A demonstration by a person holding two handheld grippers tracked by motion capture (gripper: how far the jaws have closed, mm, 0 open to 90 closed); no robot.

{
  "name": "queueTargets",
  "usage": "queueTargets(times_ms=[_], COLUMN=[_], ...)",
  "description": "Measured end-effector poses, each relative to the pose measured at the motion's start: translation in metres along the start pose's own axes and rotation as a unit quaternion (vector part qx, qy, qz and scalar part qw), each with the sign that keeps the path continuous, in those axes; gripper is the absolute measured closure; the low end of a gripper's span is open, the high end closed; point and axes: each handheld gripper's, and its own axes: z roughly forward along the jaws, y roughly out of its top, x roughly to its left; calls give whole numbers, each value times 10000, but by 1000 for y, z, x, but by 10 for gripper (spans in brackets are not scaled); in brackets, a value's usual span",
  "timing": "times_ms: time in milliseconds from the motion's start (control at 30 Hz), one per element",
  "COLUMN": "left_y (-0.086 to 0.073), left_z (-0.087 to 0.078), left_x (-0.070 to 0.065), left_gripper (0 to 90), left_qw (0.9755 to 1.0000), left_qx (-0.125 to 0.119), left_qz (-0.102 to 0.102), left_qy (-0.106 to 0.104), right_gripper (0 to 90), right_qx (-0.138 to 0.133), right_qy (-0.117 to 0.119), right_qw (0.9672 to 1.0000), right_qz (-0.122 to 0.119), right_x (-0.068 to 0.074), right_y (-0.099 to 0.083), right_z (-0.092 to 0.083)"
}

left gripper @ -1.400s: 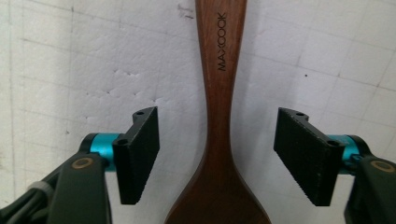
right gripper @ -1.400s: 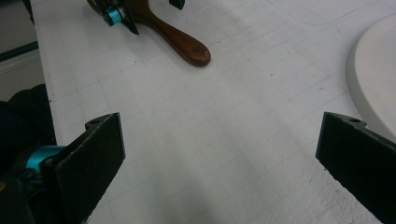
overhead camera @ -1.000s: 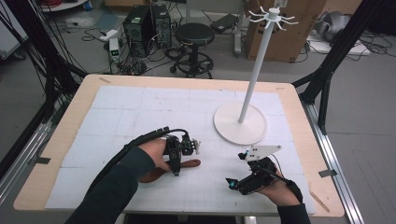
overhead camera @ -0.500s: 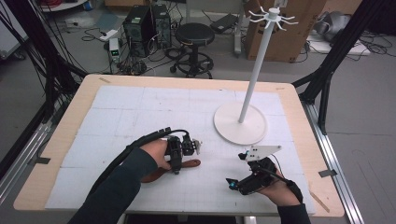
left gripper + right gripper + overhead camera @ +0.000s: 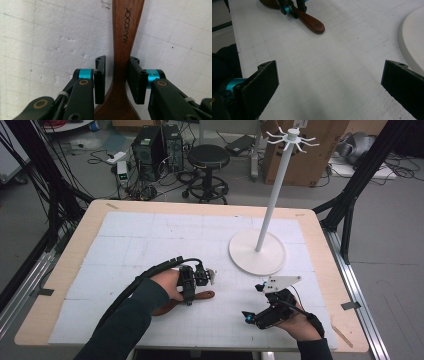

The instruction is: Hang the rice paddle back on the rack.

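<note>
A dark brown wooden spoon (image 5: pixel 202 296) lies flat on the white mat near the front, its handle end pointing right. My left gripper (image 5: pixel 189 295) points down over it. In the left gripper view the spoon's neck (image 5: pixel 126 30) runs between the jaws of the left gripper (image 5: pixel 116 75). These jaws have just been closing: the right pad (image 5: pixel 135 82) meets the wood, while a thin gap remains at the left pad (image 5: pixel 100 80). My right gripper (image 5: pixel 250 316) rests open low over the mat at the front right, aimed at the spoon (image 5: pixel 312 22), nothing between its pads (image 5: pixel 265 82).
A white stand with a round base (image 5: pixel 257 252) and a tall pole (image 5: pixel 275 190) topped by hooks rises right of centre, just beyond the right hand. Its base edge (image 5: pixel 412 37) shows in the right gripper view. Wooden table edges (image 5: pixel 60 270) frame the mat.
Both hands keep their place. The left gripper's jaws look a little narrower around the spoon's neck than a second ago. The spoon has not shifted.
</note>
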Motion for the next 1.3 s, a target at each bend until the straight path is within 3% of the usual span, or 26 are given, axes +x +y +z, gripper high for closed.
queueTargets(times_ms=[100,567,1300], left_y=[0,-1,-8], left_z=[0,0,-1], left_x=[-1,-1,0], left_gripper=[750,761,789], left_qw=[10000,9999,9995], left_qx=[-19,-54,-277], left_qz=[-28,-91,158], left_qy=[28,22,29], right_gripper=[2,2,2], right_qx=[3,4,43], right_qy=[8,0,10], right_qw=[10000,10000,10000], right_qz=[4,-22,-23], right_x=[0,0,0], right_y=[0,0,-2], right_z=[0,0,2])
